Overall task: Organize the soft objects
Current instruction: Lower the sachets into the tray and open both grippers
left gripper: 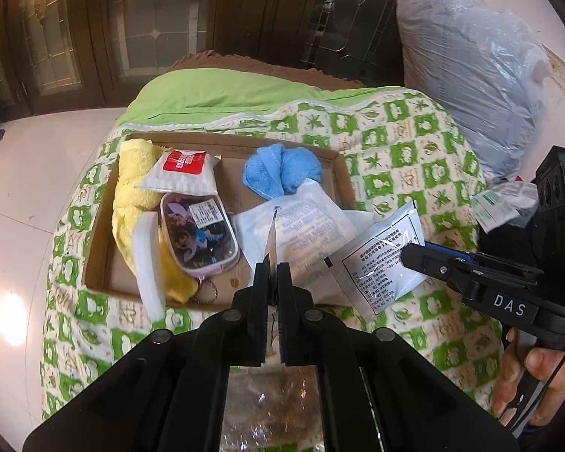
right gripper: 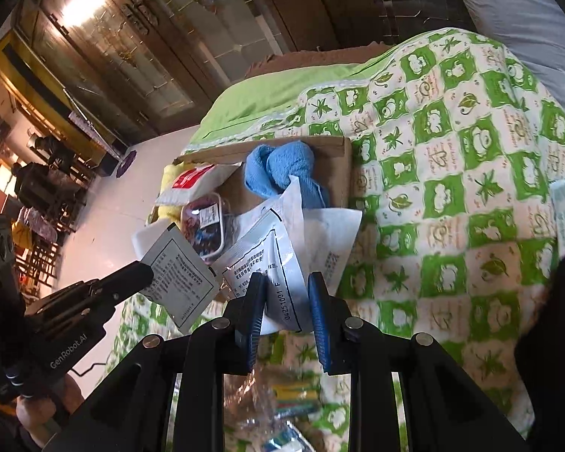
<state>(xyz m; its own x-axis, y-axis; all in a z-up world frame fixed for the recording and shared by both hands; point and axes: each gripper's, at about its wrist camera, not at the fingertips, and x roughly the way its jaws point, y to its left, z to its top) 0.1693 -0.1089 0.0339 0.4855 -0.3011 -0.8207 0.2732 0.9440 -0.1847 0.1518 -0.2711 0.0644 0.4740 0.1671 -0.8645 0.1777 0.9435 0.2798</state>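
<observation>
Sachets [left gripper: 380,260] in both grippers

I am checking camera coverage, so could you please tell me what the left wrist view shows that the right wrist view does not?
Only the left wrist view shows the white foam block and the bulging clear plastic sack.

Only the right wrist view shows the printed face of the flat white packet in the left gripper and the dark furniture across the floor.

Both show the shallow cardboard tray, the knotted blue cloth and the white foil sachet in the right gripper.
</observation>
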